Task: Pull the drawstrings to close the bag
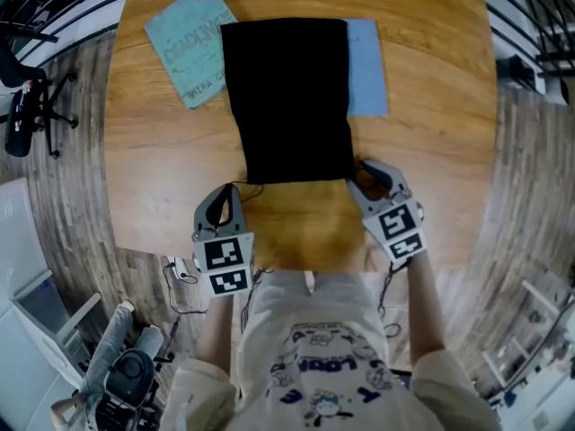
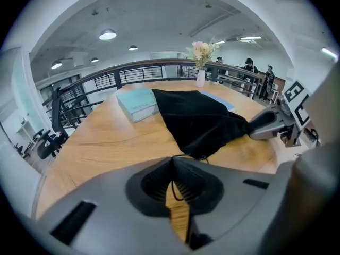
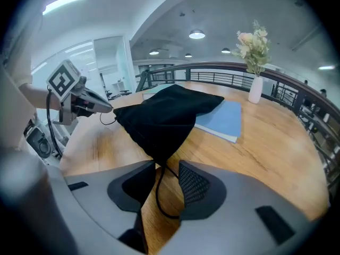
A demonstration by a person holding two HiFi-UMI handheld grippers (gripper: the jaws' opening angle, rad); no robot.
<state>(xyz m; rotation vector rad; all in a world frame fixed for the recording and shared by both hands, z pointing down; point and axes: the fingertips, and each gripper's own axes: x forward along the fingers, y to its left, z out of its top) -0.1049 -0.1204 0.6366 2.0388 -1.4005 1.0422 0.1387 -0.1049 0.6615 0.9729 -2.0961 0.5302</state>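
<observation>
Looking down on a black fabric drawstring bag laid flat on the round wooden desk, partly over a teal paperback book and a pale blue book. Long axis straight away from the person, mouth at the near end, so one cord close to each hand. Pinching the thin black left drawstring in the left hand-held gripper, jaws pressed together on it just off the near left corner. Straddling the looped right drawstring with the right hand-held gripper at the near right corner: jaws apart, pads not pressing, nothing gripped. Probably calls for closing on that loop first, then drawing the two cords outward, left one leftward and right one rightward, across the bag's length. Mouth at full width in the head view, so judged not yet cinched; risk of dragging the whole bag if pulled from one side only
</observation>
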